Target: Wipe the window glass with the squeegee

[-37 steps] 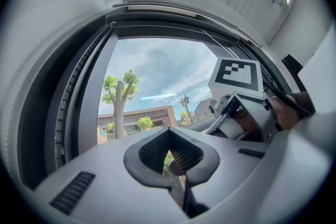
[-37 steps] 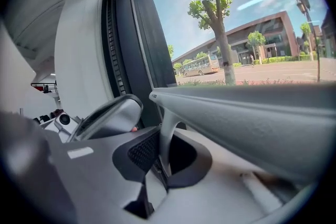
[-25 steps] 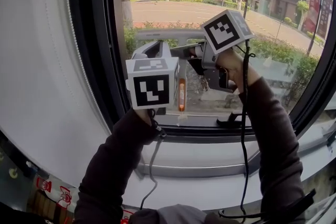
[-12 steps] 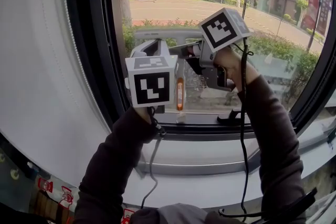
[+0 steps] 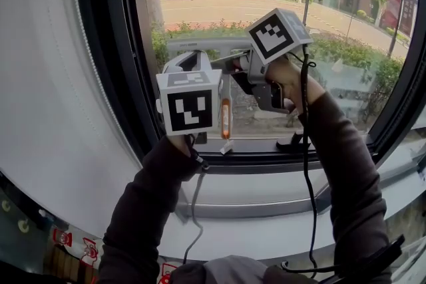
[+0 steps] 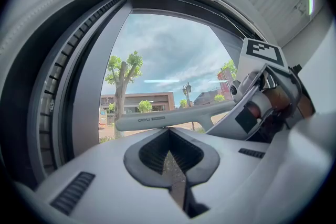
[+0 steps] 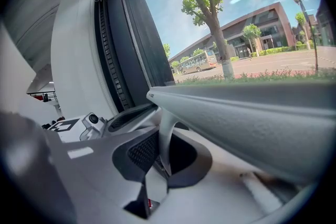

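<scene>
**A:** The squeegee is lying level across the lower left of the window glass, with the right gripper clamping its neck.

**B:** The left gripper is hovering just near of it, jaws together on nothing (idle, seemingly). On a pull the neck could be twisting in that narrow clamp, lifting one blade end and leaving streaks.

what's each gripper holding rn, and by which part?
Right gripper is clamped on the squeegee by its handle, close to the blade. Left gripper holds nothing; its jaws are together.
</scene>
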`<state>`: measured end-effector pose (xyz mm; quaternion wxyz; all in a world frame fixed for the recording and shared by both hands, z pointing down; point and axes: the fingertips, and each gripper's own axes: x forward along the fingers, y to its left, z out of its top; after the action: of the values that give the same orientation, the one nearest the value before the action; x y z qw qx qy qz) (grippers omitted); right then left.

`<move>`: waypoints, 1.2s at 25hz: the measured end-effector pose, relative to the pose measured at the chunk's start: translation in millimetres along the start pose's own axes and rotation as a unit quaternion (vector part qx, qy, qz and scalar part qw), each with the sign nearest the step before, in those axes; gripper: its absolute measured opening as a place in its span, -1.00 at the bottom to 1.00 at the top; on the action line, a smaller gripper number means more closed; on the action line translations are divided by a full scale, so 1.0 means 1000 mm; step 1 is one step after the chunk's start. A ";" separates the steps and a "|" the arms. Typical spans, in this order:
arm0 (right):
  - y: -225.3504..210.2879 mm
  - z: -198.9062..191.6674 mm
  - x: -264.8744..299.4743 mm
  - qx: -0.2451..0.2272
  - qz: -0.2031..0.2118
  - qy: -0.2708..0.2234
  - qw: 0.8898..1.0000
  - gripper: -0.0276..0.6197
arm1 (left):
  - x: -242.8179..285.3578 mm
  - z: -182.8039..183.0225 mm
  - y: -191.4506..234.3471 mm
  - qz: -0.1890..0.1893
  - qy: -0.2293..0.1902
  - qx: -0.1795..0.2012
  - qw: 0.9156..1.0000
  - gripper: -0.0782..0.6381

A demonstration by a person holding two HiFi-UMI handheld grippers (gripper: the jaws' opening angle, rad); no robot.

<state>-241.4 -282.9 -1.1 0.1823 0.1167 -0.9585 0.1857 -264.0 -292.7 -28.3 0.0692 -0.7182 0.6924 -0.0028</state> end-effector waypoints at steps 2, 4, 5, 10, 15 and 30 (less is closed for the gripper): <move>-0.002 -0.001 0.001 0.003 -0.002 0.003 1.000 -0.83 | 0.001 -0.002 -0.001 -0.002 0.006 -0.001 1.000 -0.79; -0.004 -0.004 0.002 0.006 -0.001 0.006 1.000 -0.83 | 0.002 -0.005 0.000 0.000 0.009 -0.002 1.000 -0.79; -0.006 -0.005 0.002 0.008 0.000 0.008 1.000 -0.83 | 0.003 -0.006 0.000 0.001 0.011 -0.003 1.000 -0.79; -0.012 -0.015 0.007 0.019 0.003 0.013 1.000 -0.83 | 0.005 -0.020 -0.005 -0.005 0.025 -0.002 1.000 -0.79; -0.012 -0.023 0.012 0.026 0.004 0.016 1.000 -0.83 | 0.003 -0.028 -0.001 0.000 0.032 -0.004 0.999 -0.79; -0.013 -0.058 0.037 0.044 0.004 0.021 0.999 -0.82 | -0.010 -0.069 0.004 -0.005 0.057 0.001 0.998 -0.79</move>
<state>-253.4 -277.2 67.7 0.1957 0.1167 -0.9458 0.2313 -274.9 -289.5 40.8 0.0306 -0.7202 0.6917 -0.0449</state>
